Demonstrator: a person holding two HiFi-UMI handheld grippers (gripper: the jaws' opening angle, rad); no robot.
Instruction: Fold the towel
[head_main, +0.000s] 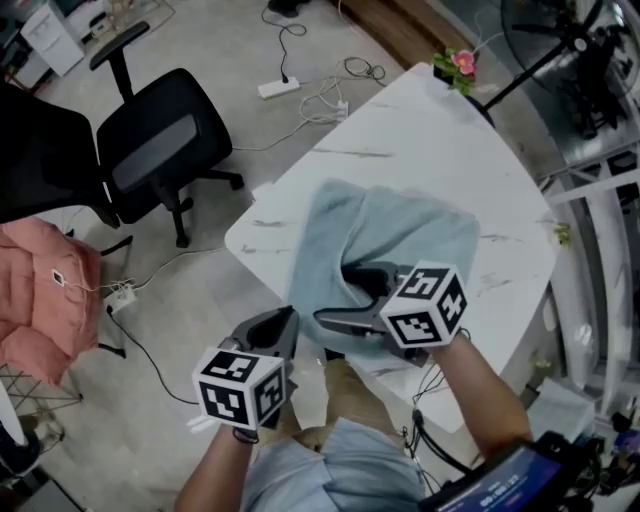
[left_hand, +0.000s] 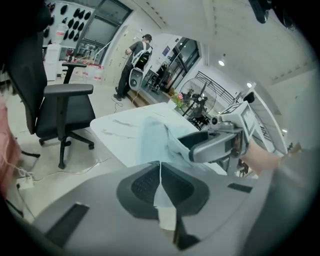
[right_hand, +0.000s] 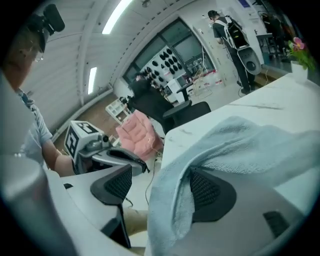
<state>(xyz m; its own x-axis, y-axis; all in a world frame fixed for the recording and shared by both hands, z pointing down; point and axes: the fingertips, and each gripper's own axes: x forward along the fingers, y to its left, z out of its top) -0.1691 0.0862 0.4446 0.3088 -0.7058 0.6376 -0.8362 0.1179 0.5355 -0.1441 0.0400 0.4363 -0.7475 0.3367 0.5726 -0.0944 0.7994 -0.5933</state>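
A light blue towel (head_main: 400, 235) lies rumpled on the white marble table (head_main: 420, 140), its near part lifted toward me. My left gripper (head_main: 285, 320) hangs off the table's near-left edge. In the left gripper view it (left_hand: 160, 172) is shut on a thin edge of the towel (left_hand: 155, 137). My right gripper (head_main: 350, 298) reaches over the towel's near edge with its jaws wide apart. In the right gripper view the towel (right_hand: 240, 145) drapes over the right-hand pad (right_hand: 207, 192) and hangs down between the jaws, and the left-hand pad (right_hand: 117, 182) is bare.
A black office chair (head_main: 160, 150) stands on the floor left of the table. A pink jacket (head_main: 45, 295) hangs further left. A power strip (head_main: 278, 88) and cables lie on the floor beyond. A small flower pot (head_main: 458, 65) sits at the table's far corner. A person (left_hand: 135, 55) stands far off.
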